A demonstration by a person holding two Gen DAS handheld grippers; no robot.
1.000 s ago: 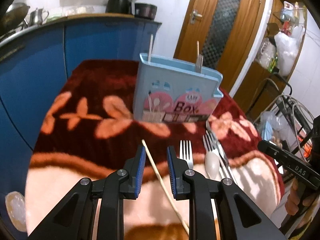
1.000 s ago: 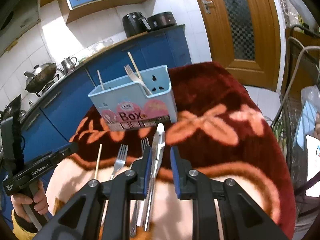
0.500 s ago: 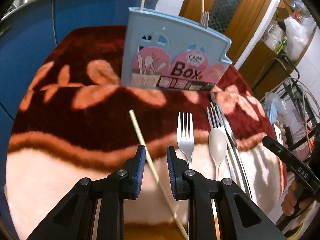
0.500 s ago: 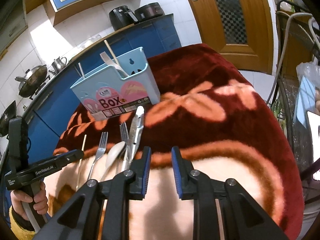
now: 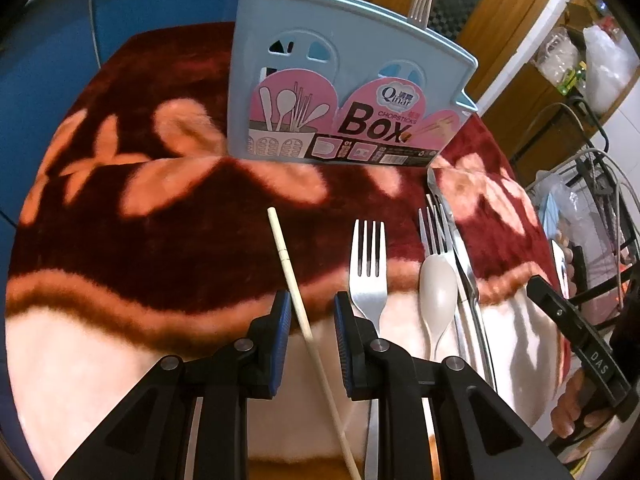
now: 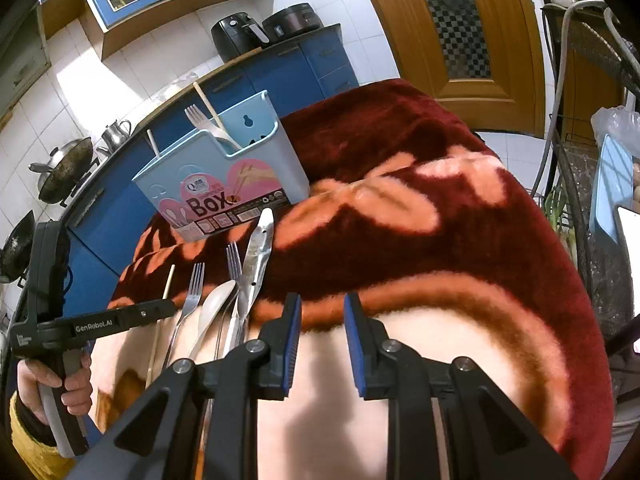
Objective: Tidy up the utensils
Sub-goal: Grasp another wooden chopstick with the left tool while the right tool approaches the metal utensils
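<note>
Your left gripper has dropped closer to the table, its fingers slightly apart astride the chopstick, not pinching it. Your right gripper fingers stand narrowly parted, empty. Ahead stands the blue box, holding a fork and chopsticks.

A pale blue utensil box stands upright toward the blanket's far edge, a fork and sticks poking out. Near the front edge lie a chopstick, fork, white spoon, second fork and knife, side by side.
</note>
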